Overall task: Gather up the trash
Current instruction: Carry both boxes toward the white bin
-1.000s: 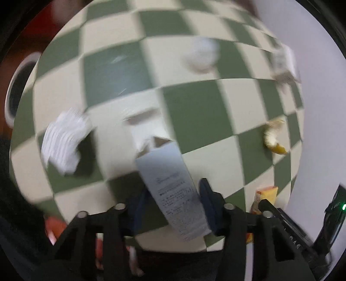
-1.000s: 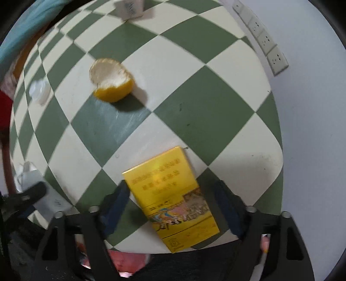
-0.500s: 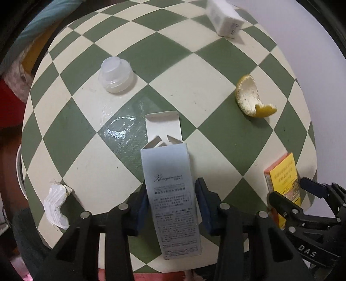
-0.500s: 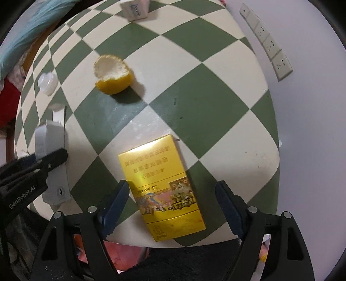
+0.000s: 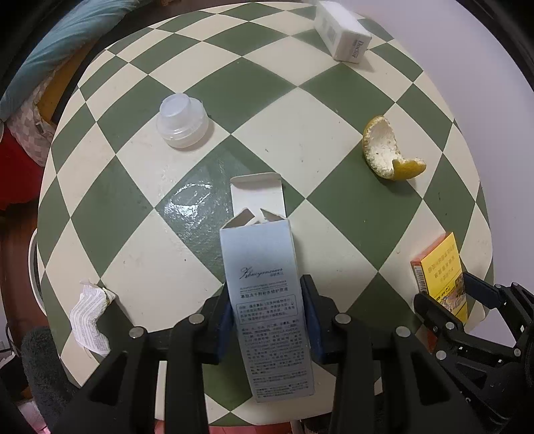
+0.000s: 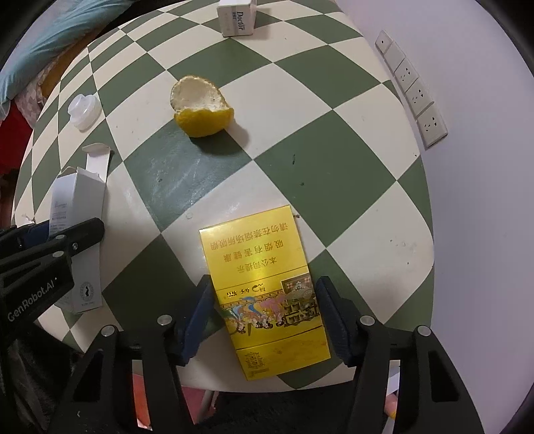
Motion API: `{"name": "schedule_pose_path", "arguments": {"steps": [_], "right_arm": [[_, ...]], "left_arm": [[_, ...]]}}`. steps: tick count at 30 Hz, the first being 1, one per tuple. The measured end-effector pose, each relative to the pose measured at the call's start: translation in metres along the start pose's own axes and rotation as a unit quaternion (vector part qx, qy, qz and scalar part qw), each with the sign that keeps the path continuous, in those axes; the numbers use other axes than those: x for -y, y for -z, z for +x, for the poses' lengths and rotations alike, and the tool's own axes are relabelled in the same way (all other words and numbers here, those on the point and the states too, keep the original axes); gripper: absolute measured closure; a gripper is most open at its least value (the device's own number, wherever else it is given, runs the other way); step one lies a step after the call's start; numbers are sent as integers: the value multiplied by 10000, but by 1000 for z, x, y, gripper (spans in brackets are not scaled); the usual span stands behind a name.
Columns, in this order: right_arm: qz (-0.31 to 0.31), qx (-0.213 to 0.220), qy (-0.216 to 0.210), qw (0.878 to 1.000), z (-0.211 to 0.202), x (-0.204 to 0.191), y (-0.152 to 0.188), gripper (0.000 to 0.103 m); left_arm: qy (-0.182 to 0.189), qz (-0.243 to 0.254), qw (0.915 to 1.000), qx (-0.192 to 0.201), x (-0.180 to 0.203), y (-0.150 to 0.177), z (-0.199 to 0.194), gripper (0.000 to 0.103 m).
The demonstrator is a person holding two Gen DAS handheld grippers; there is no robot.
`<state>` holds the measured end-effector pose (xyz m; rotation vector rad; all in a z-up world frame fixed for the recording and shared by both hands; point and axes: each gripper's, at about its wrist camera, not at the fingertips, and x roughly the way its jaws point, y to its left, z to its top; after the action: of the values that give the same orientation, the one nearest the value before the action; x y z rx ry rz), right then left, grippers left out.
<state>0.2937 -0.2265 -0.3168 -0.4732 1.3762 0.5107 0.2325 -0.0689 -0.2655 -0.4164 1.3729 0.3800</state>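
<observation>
Left claw (image 5: pixel 268 317) clamps the grey carton (image 5: pixel 263 300); right claw (image 6: pixel 263 317) is closing around the yellow pack (image 6: pixel 263 287), pads not yet touching; beyond the pack, peel (image 6: pixel 202 108), cap (image 6: pixel 83 112) and white box (image 6: pixel 237 16) remain uncollected.

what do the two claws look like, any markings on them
Both are matte black plastic frames with round silver bolt heads and dark blue pads on the fingers. The left claw shows white GenRobot.AI lettering on its side in the right wrist view. The right claw is built the same way. No cables or sleeves are visible.
</observation>
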Motion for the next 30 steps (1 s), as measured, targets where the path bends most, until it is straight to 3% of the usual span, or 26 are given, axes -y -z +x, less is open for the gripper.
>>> {"name": "schedule_pose_path", "arguments": {"steps": [6,15,21,23,30], "right_arm": [[120,143,-99,9998,-3,-1,2,40],[485,813,-403,9947,-58,-13,-2,40],[566,1361,-630,9871,-110,-38,-28,40],[597,1490,-775,9840,-120,-48,-39,40],[395,1858,-1372,9722,-152,-153,-77,40]], "left_arm": [[62,-28,9997,229,-11,2,-24,70],[-48,190,9925,1207,-31,2,-106,70],[-265,46,9805,1945,-85,1,-166,70],[-511,-54,9753,2150,-112,0,-187,70],[-1245,-539,9564,2585,-224,15,-229,70]]}}
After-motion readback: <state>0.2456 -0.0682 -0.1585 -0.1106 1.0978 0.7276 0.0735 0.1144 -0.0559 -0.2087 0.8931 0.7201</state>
